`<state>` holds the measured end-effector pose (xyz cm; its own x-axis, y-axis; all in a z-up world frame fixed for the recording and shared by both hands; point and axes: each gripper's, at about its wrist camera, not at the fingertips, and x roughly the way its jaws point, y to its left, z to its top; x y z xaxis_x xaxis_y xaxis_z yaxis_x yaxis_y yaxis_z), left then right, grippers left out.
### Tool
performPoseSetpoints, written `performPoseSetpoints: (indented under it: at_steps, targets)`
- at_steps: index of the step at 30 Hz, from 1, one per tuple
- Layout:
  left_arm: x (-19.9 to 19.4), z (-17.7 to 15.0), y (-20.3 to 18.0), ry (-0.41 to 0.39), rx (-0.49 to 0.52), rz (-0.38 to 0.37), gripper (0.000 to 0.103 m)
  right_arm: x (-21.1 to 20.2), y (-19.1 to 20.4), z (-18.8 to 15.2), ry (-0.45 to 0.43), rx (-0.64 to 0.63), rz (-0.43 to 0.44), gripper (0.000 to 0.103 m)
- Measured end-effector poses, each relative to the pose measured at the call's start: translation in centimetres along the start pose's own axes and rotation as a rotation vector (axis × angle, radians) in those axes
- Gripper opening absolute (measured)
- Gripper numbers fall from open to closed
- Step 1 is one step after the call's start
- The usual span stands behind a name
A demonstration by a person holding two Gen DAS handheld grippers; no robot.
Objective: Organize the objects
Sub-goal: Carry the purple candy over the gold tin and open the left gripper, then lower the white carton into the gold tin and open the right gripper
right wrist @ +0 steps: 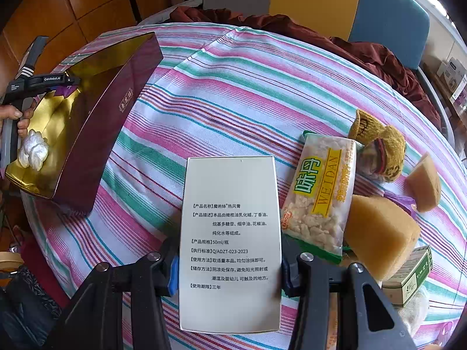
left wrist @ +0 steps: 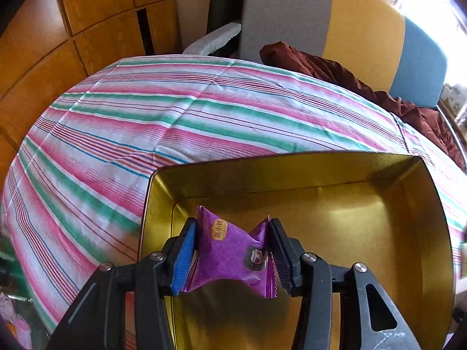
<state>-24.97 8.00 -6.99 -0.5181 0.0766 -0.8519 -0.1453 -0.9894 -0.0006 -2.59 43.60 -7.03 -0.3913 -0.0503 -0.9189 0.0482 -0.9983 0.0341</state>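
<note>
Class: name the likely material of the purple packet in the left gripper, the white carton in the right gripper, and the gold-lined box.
Purple packet: thin plastic film, glossy, with crimped serrated ends.
White carton: matte printed paperboard, with flat faces and crisp edges.
Gold-lined box: probably card or tin; the shiny gold interior reflects light and the outside is maroon.

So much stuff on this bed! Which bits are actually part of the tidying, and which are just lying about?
Part of the job:
- purple snack packet, held by the left gripper over the gold-lined box
- white carton, held by the right gripper
- Weidan snack bag, sponges, knitted item, green-and-white box

Just there:
- striped sheet
- maroon cloth
- wooden wardrobe
</note>
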Motion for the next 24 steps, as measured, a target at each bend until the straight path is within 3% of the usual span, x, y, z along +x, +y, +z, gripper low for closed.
performPoseSetpoints:
  at_steps: [4, 7, 13, 18, 24]
  targets:
    - [0.2, 0.4, 0.0, -0.018, 0.002, 0.011, 0.058, 0.0, 0.0, 0.0, 0.000, 0.000, 0.001, 0.049]
    - [-0.4, 0.5, 0.4, -0.027, -0.016, -0.003, 0.069, 0.0, 0.0, 0.0, 0.001, -0.001, -0.001, 0.049]
    - [-4.3, -0.7, 1.3, -0.091, -0.033, -0.047, 0.072, 0.0, 0.1, 0.0, -0.001, -0.006, -0.008, 0.049]
    - [-8.9, -3.6, 2.9, -0.141, -0.045, -0.102, 0.072, -0.2, 0.2, 0.0, -0.005, 0.002, -0.029, 0.049]
    - [-12.4, -8.3, 5.2, -0.132, -0.027, -0.109, 0.072, -2.3, 0.9, 0.2, -0.079, 0.081, -0.001, 0.049]
